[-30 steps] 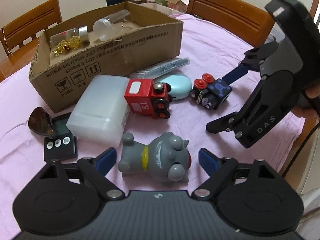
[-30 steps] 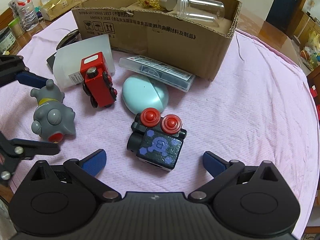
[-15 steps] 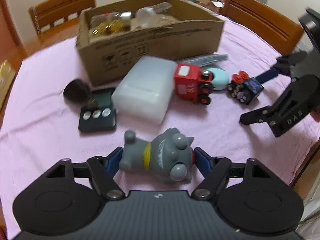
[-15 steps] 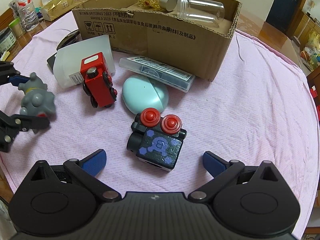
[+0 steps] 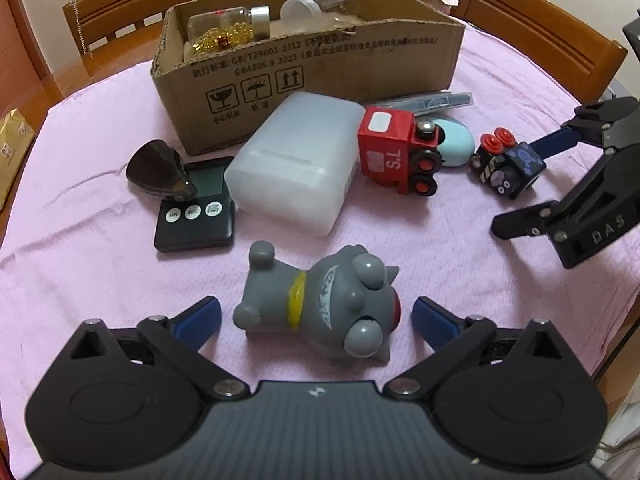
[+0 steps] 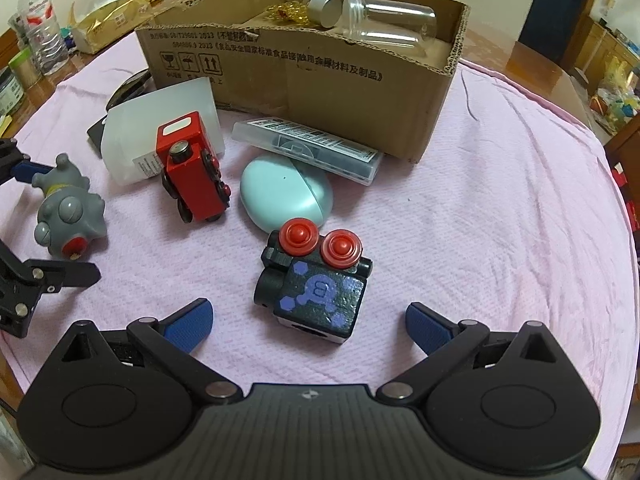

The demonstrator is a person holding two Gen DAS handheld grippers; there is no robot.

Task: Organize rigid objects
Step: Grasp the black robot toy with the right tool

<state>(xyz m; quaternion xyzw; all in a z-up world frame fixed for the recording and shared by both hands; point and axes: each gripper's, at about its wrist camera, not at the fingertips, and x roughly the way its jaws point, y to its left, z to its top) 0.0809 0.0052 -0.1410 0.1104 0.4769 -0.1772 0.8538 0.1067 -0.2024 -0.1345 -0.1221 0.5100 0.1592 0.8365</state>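
Grey cat toy [image 5: 320,304] lies between the wide-open left gripper [image 5: 316,316]; right gripper [image 6: 308,324] open, empty.

A cat figure [image 5: 320,304] lies on the desk [image 5: 100,264] before a timer [image 5: 195,210], plastic container [image 5: 294,162] and cardboard box [image 5: 308,56] holding jars [image 5: 228,26].

At nine o'clock in our right wrist view, the left gripper [image 6: 38,220] is cut by the frame edge. The white container [image 6: 160,136] hides most of the timer [image 6: 95,136], and the teal case [image 5: 456,146] sits half hidden behind the red train [image 5: 394,152].
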